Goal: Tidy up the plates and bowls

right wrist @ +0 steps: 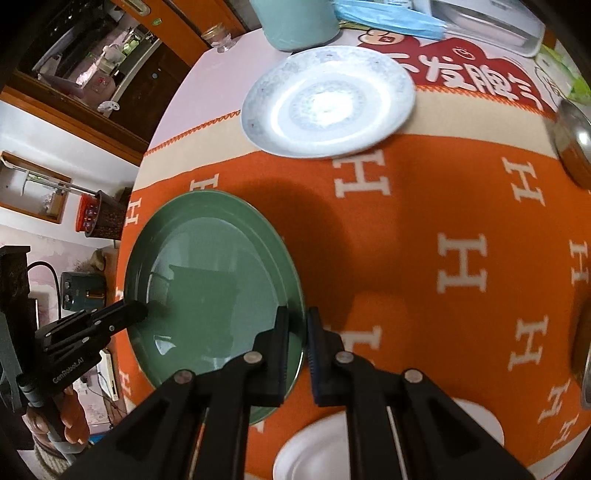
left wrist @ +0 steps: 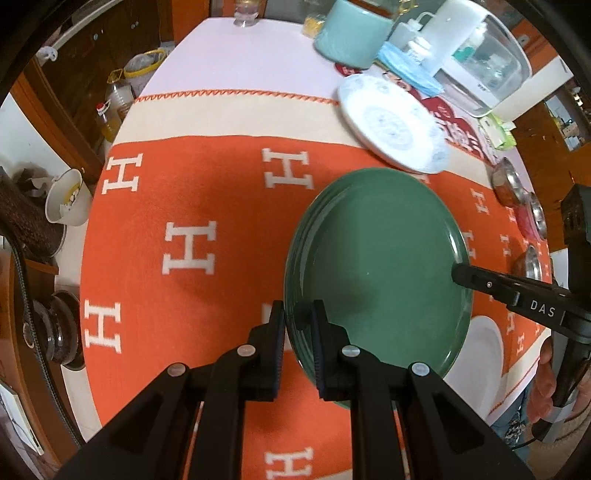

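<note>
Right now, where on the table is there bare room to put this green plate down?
The widest free patch is the orange cloth left of the green plate. Another lies between it and the steel bowls. The far right corner is crowded: white patterned plate, mint canister, clear container.

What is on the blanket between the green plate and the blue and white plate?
Nothing. In the right wrist view, only bare orange blanket with white H letters lies between the green plate and the blue and white plate.
</note>
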Available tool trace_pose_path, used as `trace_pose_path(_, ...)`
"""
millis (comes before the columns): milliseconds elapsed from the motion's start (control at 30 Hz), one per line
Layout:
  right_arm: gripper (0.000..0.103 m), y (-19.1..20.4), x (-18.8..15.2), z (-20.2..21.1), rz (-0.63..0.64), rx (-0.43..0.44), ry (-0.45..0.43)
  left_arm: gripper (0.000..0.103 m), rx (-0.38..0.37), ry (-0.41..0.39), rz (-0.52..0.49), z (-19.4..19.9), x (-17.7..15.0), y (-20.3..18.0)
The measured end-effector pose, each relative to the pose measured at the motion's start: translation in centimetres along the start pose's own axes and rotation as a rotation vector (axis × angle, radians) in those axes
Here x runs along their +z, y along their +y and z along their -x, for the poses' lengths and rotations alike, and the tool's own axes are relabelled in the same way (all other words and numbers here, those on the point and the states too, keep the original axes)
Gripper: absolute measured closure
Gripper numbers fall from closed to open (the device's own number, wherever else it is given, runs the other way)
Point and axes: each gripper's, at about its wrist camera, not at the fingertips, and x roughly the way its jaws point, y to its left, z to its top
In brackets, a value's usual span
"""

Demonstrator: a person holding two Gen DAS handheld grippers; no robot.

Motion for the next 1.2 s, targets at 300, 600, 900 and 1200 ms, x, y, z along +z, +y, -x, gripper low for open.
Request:
trace_pose_path(300, 0.094, -3.3, -4.3, 5.5, 0.024, 0.011, -0.042, 0.092, -0.02, -0.035, -0.006, 3.5, -5.2, -6.9)
trace_pose_path(600, 0.094, -8.9, -8.8, 9.8, -0.006, 0.005, -0.077, 0.092, -0.029, -0.037, -0.055, 4.2, -9.6, -14.6)
trace_pose_path(900, 0.094, -12.8, -13.3, 10.5, -0.023, -0.007, -0.057, 0.092, -0.041, 0.025, -0.051, 2.1, -13.1, -17.8)
trace_pose_path(1200, 0.094, -14.8, -15.4, 8.7, -0.039, -0.001, 0.005, 0.092, 0.02, 0.08, -0.069, -0.2, -15.4, -19.2)
